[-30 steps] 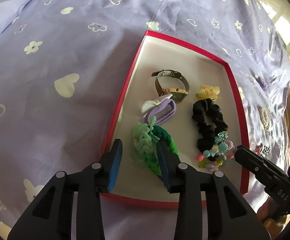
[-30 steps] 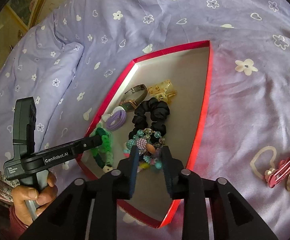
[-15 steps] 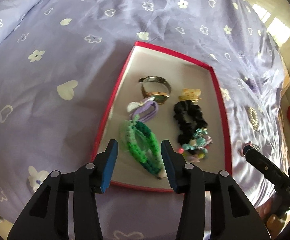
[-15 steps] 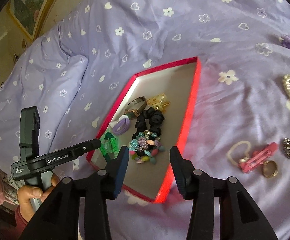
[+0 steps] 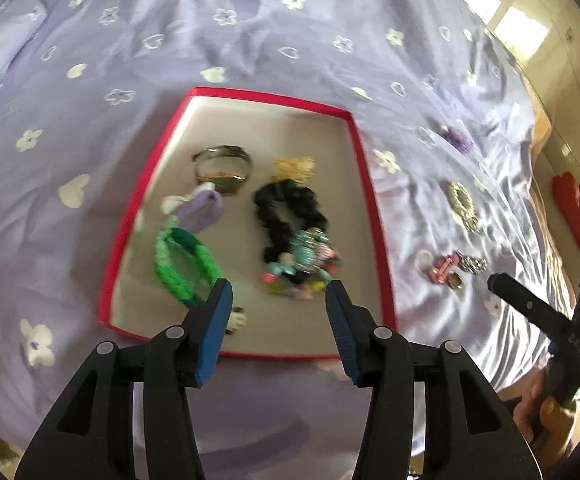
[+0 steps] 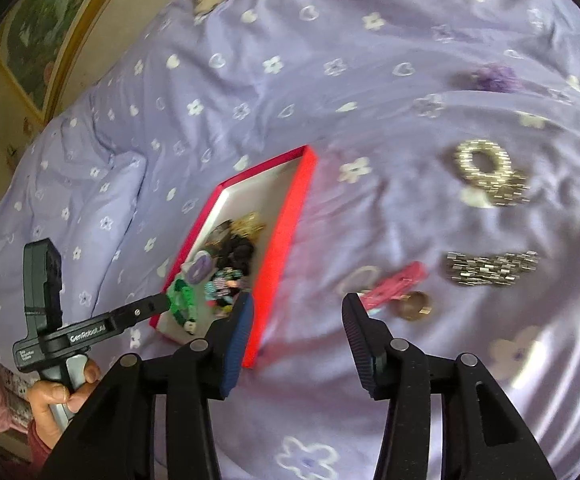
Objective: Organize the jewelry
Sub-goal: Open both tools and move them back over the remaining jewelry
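A red-rimmed box lies on the purple bedspread. Inside lie a green braided bracelet, a lilac band, a watch, a black scrunchie, a yellow clip and a beaded bracelet. My left gripper hovers over the box's near end, jaws opening, nothing between them. My right gripper hangs right of the box, jaws opening and empty, near a pink clip, a ring, a silver bracelet and a pearl bracelet.
A purple hair piece lies far back on the bedspread. A pillow sits left of the box. A person's hand holds the left gripper's handle. A framed picture leans at the far left.
Both grippers have drawn back and up from the box while their jaws widened. The right one has swung to the right, bringing the loose jewelry on the bedspread into view.
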